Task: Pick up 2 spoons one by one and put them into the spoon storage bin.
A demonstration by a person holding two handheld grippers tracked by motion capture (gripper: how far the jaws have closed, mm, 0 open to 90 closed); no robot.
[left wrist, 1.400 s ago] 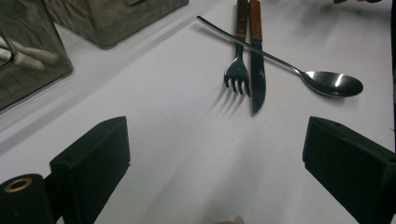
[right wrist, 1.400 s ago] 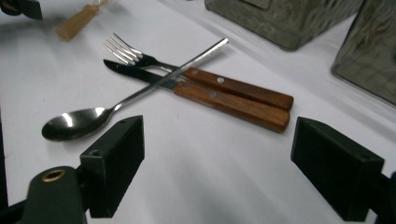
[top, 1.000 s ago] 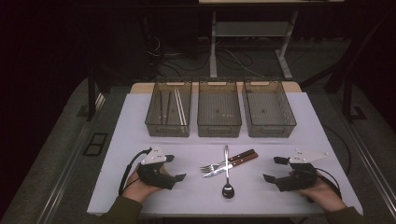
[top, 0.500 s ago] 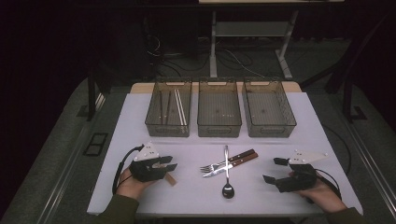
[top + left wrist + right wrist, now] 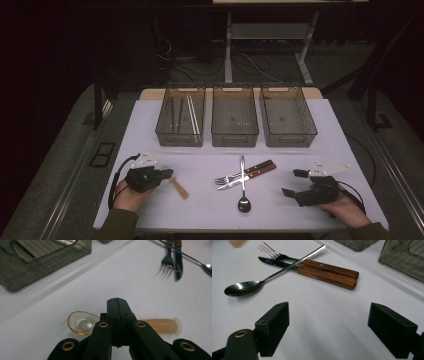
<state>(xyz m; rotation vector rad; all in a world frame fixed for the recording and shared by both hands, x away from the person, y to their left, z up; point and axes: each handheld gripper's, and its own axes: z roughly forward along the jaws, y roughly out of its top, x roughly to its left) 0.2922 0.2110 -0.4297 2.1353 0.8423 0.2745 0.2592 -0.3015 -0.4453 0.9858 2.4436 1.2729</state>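
Two tools low, left tool clamping amber spoon

bare white tabletop runs wide btw the cutlery pile and the three grey bins at the far edge: room to pass there. fork, knife & metal spoon lie crossed mid-table, blocking a straight line btw the hands. amber plastic spoon lies just beside the left gripper. open strip ahead of the right gripper.
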